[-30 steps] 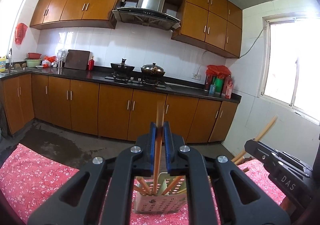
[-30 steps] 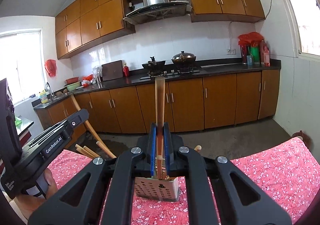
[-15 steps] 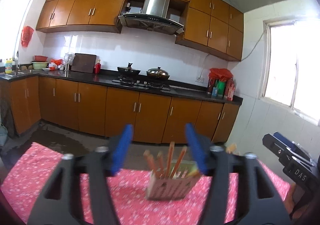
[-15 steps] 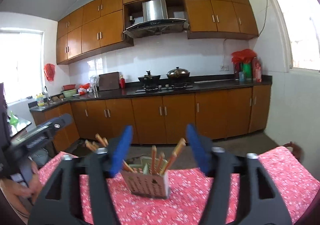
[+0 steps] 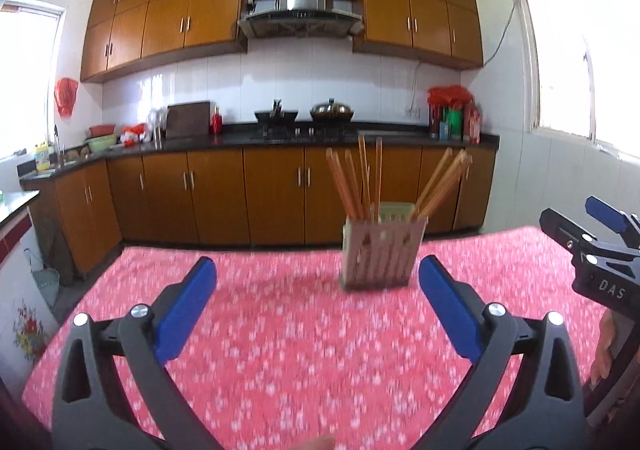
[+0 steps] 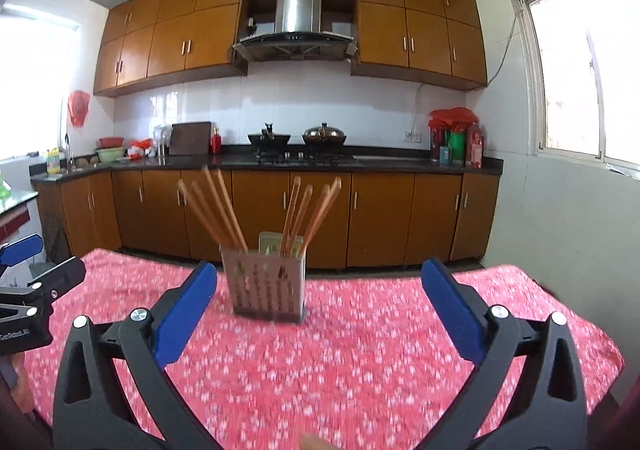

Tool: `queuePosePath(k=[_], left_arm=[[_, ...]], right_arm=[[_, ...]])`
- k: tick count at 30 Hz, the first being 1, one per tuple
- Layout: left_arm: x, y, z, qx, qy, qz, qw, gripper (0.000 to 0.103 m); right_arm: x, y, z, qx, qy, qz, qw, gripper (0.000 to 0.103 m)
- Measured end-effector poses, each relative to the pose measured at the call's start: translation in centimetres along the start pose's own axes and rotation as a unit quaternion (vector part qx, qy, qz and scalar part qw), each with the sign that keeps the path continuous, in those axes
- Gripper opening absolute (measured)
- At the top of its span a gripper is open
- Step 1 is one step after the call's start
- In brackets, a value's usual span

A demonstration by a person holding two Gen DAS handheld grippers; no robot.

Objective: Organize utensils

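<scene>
Both tools have let go of the chopsticks they were clamping a second ago and have drawn back from the holder, which now looks smaller and farther off in each wrist view. Left tool (image 5: 318,282) has its blue pads spread wide apart with nothing between them, and the right tool (image 6: 319,290) is the same, wide apart and empty. Chopsticks (image 5: 360,182) stand in the pale slotted holder (image 5: 382,254), fanned in two bunches, one leaning left and one leaning right, their long axes running up and slightly outward from the rim. That holder sits on the worktop (image 5: 280,350), covered in a red flowered cloth, toward its far edge and well clear of the near edge where both tools hover. From the left tool the holder lies ahead and a little to the right; from the right tool, the holder (image 6: 266,284) lies ahead and a little to the left, so it stands roughly between the two, with neither clearly nearer. No loose utensil shows on the cloth in either view, so the sorting looks close to finished. Any further reach would need to run forward toward the far edge, coming at the upright sticks from above.
</scene>
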State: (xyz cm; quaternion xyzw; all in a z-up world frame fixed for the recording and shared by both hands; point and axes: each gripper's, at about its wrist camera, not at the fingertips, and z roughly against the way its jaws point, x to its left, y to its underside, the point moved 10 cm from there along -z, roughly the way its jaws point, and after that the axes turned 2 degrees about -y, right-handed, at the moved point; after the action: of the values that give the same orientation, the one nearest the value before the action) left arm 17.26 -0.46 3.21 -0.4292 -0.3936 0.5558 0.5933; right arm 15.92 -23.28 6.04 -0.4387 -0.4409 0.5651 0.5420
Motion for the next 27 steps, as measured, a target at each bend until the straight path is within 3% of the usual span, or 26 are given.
queuePosePath(k=[5, 9, 27], left_arm=[[0.6, 3.7, 0.6, 0.032, 0.005, 0.026, 0.9991, 0.099], [0.9, 5.4, 1.3, 0.032, -0.004, 0.028, 0.9991, 0.099], [0.9, 6.9, 1.6, 0.035, -0.020, 0.009, 0.9992, 0.099]], right_arm=[[-0.1, 4.1, 1.2, 0.030, 0.008, -0.029, 0.999, 0.101], [0.3, 6.5, 1.5, 0.060, 0.003, -0.023, 0.998, 0.101], [0.7, 8.9, 1.8, 0.080, 0.015, -0.024, 0.996, 0.101]])
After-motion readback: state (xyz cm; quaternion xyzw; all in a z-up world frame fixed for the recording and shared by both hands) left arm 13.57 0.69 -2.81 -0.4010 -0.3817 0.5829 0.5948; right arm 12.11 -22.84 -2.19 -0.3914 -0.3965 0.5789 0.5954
